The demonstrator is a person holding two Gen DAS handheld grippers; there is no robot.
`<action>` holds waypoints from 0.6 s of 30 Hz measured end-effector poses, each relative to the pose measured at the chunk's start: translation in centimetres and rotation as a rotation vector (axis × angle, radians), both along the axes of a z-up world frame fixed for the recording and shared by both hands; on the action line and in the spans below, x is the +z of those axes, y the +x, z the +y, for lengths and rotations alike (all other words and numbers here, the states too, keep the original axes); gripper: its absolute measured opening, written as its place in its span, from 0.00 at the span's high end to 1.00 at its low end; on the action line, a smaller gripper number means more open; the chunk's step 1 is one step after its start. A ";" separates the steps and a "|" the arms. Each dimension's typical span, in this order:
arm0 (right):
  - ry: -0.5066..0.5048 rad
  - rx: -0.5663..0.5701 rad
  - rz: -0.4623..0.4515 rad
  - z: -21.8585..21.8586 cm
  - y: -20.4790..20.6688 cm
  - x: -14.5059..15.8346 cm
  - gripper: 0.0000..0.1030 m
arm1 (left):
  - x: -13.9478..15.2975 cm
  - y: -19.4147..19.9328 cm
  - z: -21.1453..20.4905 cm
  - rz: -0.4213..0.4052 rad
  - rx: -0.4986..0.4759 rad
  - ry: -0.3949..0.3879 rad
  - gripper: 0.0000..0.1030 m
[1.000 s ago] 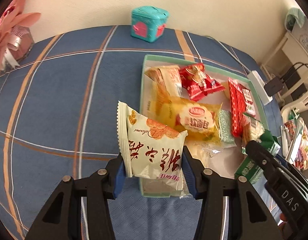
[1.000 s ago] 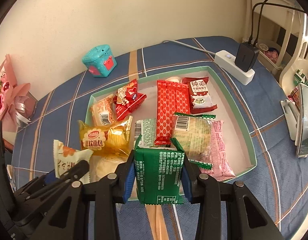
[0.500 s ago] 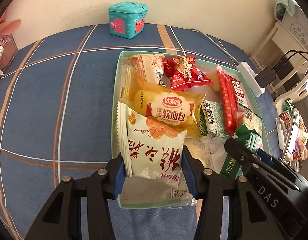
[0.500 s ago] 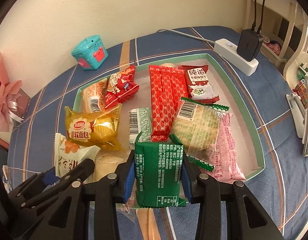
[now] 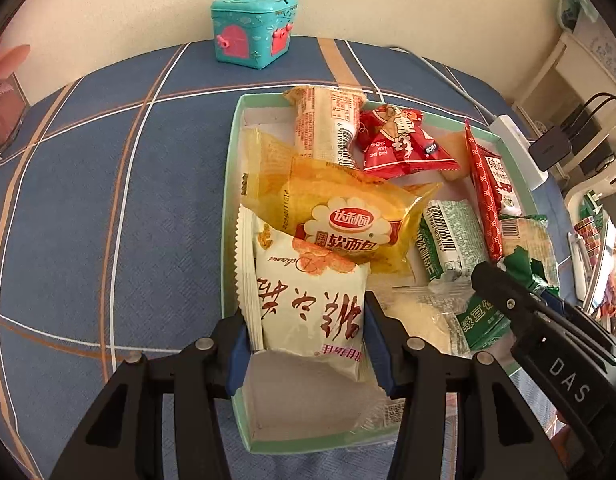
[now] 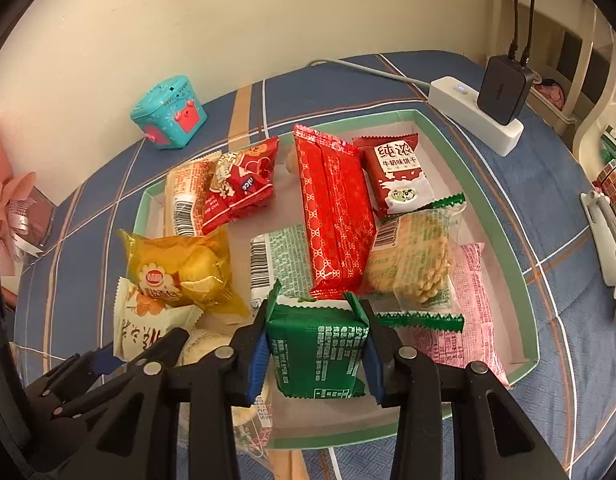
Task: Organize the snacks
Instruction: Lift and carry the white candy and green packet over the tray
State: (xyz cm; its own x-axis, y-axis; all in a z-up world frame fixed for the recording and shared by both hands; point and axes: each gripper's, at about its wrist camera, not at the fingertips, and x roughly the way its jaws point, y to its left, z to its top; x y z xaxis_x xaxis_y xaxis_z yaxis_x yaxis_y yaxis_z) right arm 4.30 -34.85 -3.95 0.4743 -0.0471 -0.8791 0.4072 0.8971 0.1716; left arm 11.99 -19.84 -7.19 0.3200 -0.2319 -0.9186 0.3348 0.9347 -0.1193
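Note:
A mint-rimmed tray (image 5: 229, 184) (image 6: 504, 216) on the blue plaid cloth holds several snack packs. My left gripper (image 5: 306, 334) is shut on a white snack packet with red characters (image 5: 308, 296) (image 6: 138, 326), held over the tray's near left corner beside a yellow bread pack (image 5: 340, 216) (image 6: 180, 272). My right gripper (image 6: 316, 354) is shut on a green snack pack (image 6: 318, 348) (image 5: 484, 320), held over the tray's near edge, in front of a long red pack (image 6: 332, 212) and a clear cracker pack (image 6: 412, 260).
A teal toy box (image 5: 254, 34) (image 6: 168, 114) stands by the wall behind the tray. A white power strip (image 6: 476, 112) with a black charger (image 6: 504, 94) lies at the back right. Pink flowers (image 6: 8, 200) sit at the far left. A white chair (image 6: 604, 152) stands off the right edge.
Both grippers have moved forward and down over the tray with their packs still gripped. The left one now hangs over the tray's near left corner instead of the cloth.

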 end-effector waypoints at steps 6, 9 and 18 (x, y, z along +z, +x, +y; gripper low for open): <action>-0.018 0.004 0.005 0.3 0.2 0.1 0.59 | -0.3 0.3 0.3 0.014 0.005 -0.013 0.49; -0.023 0.002 0.021 0.4 0.1 0.1 0.59 | -0.2 0.1 0.5 0.023 0.015 -0.018 0.49; -0.036 0.010 0.051 0.4 0.1 0.4 0.56 | 0.8 -0.3 0.0 0.028 0.021 -0.004 0.45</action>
State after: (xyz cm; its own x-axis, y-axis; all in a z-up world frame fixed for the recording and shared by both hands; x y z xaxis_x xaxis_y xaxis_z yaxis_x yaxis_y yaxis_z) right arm 4.41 -34.49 -3.51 0.4296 -0.0746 -0.8999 0.4055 0.9064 0.1185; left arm 11.71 -19.85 -6.40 0.2986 -0.2293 -0.9264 0.3115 0.9410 -0.1326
